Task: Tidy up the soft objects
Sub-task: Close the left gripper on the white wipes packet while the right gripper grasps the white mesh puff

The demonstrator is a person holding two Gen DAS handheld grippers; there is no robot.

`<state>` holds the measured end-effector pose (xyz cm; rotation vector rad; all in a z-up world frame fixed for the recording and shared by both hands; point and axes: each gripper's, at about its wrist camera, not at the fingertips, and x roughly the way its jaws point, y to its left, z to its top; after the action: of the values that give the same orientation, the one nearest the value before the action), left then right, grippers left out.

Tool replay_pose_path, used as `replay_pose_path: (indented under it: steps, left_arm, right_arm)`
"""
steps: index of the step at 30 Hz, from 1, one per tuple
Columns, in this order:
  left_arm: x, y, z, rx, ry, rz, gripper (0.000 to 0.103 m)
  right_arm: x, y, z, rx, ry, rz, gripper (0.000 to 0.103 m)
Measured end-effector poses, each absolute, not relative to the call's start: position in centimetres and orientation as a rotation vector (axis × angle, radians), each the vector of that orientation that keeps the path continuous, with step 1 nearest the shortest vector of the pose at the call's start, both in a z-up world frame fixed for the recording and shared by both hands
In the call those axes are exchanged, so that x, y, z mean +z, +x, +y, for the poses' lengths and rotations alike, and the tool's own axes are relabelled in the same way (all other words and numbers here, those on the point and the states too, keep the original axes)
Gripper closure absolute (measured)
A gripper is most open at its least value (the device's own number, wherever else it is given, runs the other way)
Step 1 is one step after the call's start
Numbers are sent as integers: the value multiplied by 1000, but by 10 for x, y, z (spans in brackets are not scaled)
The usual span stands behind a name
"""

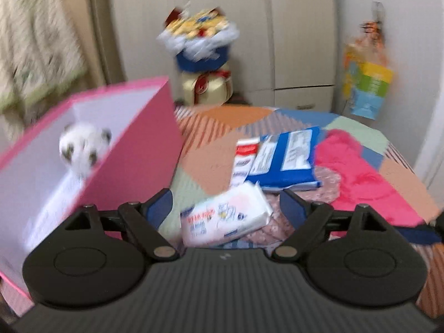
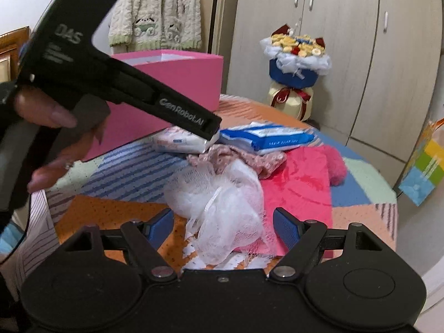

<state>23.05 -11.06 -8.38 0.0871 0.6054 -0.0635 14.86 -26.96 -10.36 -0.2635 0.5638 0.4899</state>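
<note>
A pink box [image 1: 133, 149] stands open on the bed at the left, with a white plush toy with dark spots [image 1: 83, 147] inside; the box also shows in the right wrist view [image 2: 177, 83]. My left gripper [image 1: 226, 211] is open, with a white wipes pack [image 1: 224, 222] lying between its fingers. Behind it lie a blue pack [image 1: 285, 161], a floral cloth [image 1: 324, 186] and a pink fluffy garment [image 1: 360, 174]. My right gripper [image 2: 222, 227] is open around a white mesh bundle [image 2: 222, 205]. The left gripper's body [image 2: 116, 83] reaches over the wipes pack [image 2: 180, 141].
A patchwork bedspread [image 2: 125, 211] covers the bed. A bouquet in a blue wrap [image 2: 297, 63] stands by the wardrobe [image 2: 347, 41]. A knitted cardigan [image 2: 155, 14] hangs at the back left. A colourful bag [image 2: 421, 172] hangs at the right.
</note>
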Motion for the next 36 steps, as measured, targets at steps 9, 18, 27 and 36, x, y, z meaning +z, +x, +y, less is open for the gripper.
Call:
replay_pose_path:
  steps: [9,18,27,36]
  left_arm:
    - [-104,244,-99,-55,-83,672,18]
    - [-109,243,-98,-11,-154,625,21]
    - [-109,236,-107,13,-63,582,45]
    - [-112,240,-102,62,-88,619,17]
  right_arm:
    - [-105,158,-269,519,-231,569,21]
    - [-107,154,-270,497,-198,558,48]
    - [-109,149,-267,420,-136,542,62]
    - [-110,154,-274,430,-86,559,56]
